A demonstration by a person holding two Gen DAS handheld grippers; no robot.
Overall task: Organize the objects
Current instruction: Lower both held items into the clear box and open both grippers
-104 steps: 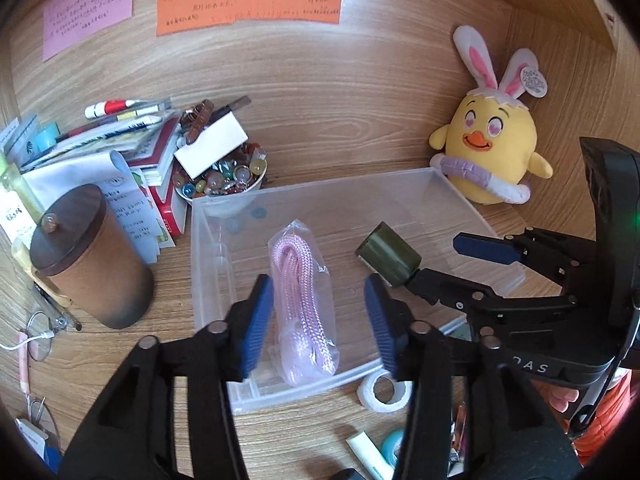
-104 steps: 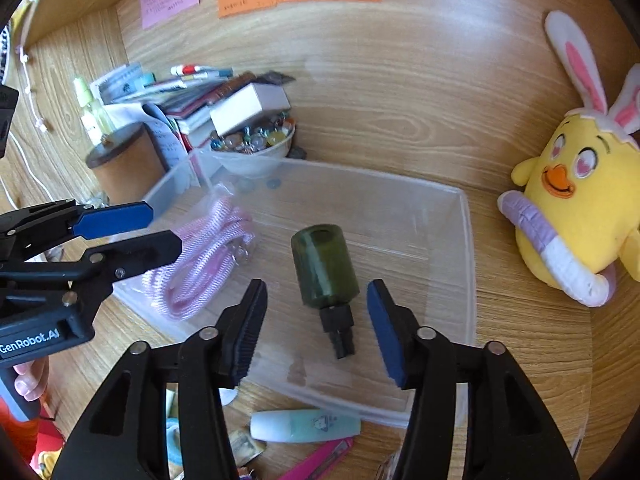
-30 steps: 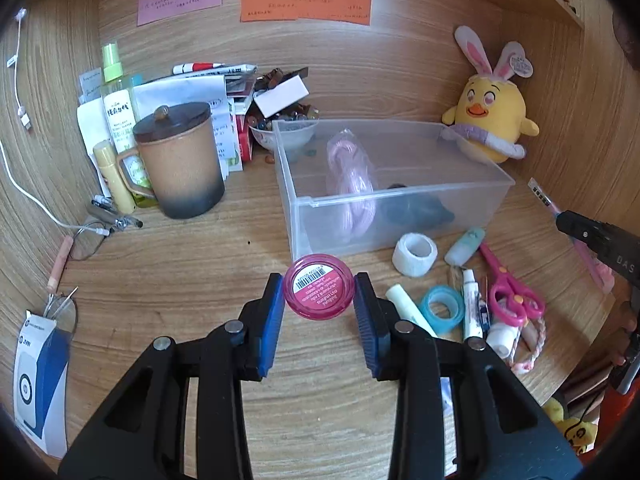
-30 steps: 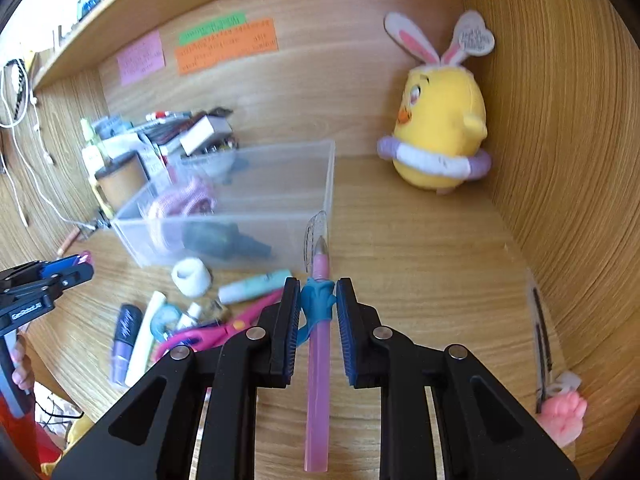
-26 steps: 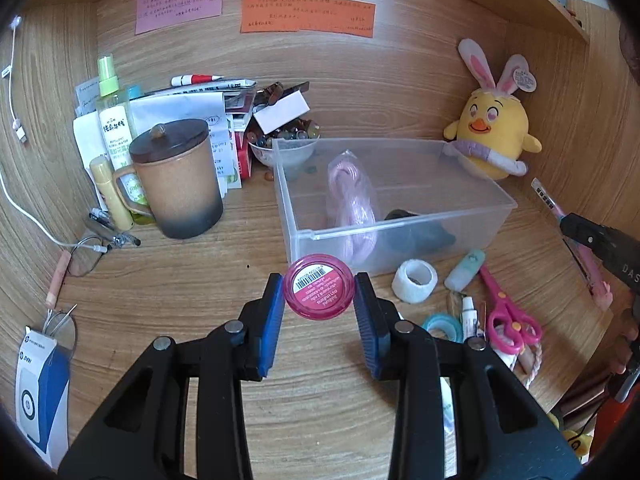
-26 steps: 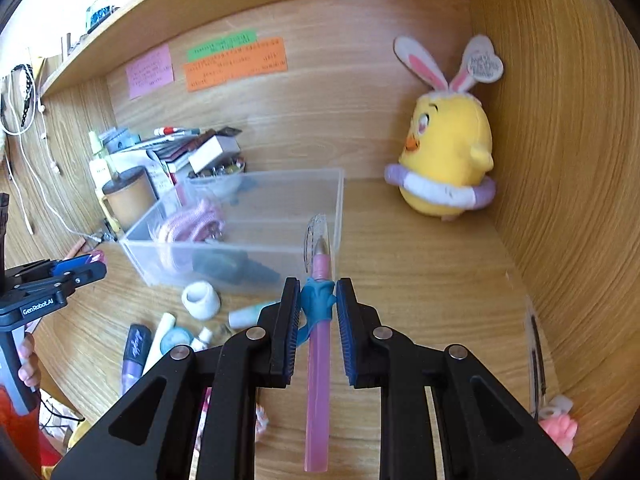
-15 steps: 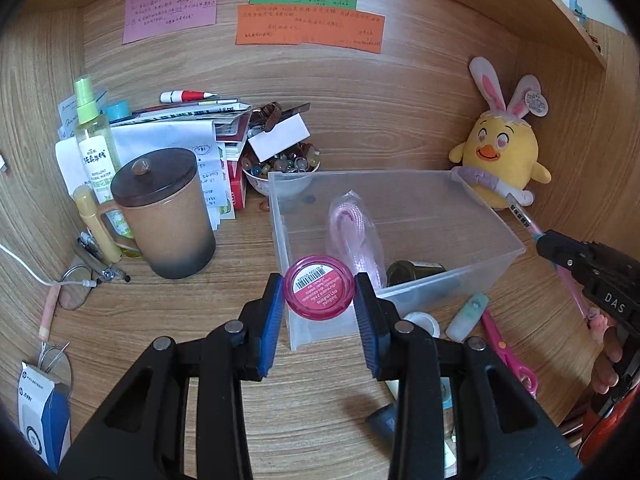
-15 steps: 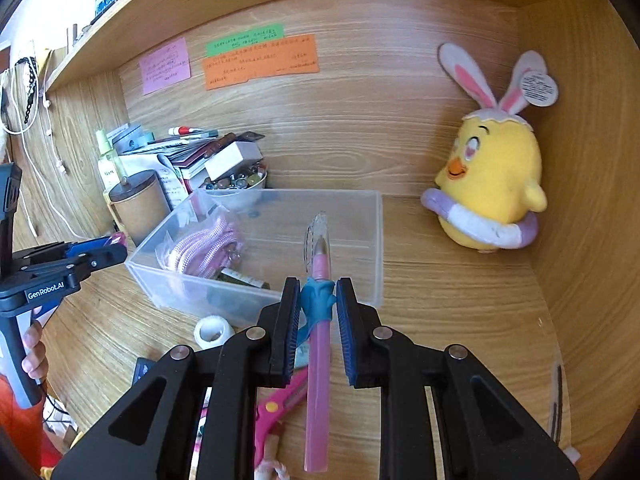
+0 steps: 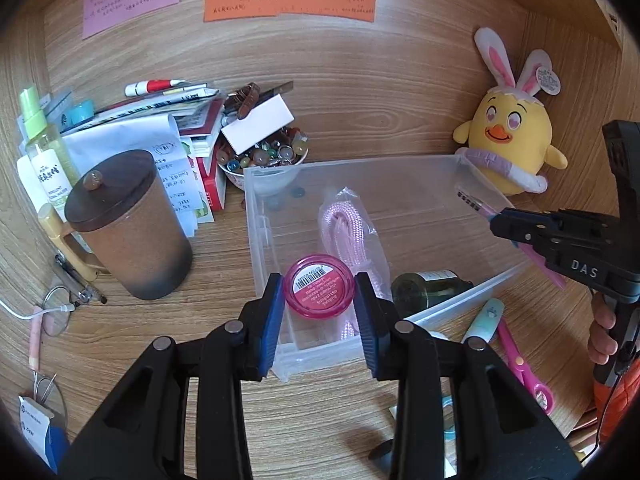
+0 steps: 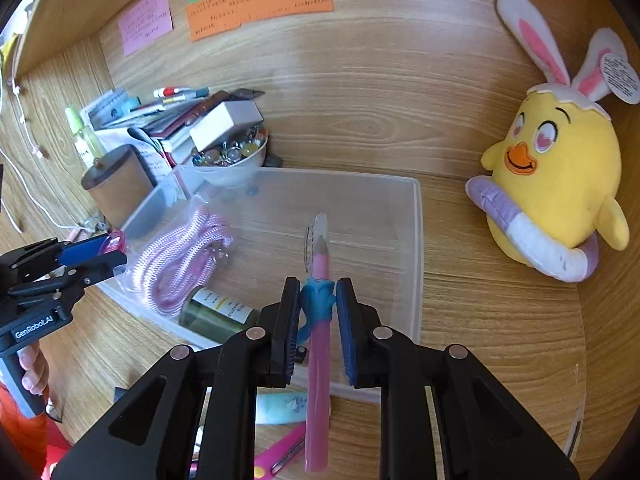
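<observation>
The left gripper [image 9: 319, 304] pinches a small pink jar [image 9: 319, 287] across its round sides, fingers [image 9: 270, 316] pressed to both edges, above the near corner of the clear bin [image 9: 264, 216]. It looks light, rigid and smooth, so a squeeze across its widest part should suit. The right gripper [image 10: 318, 316] is narrowed on a slim pink pen [image 10: 319, 344] at its blue rubbery grip; the tip points forward over the bin. Light, stiff, liable to pivot.
</observation>
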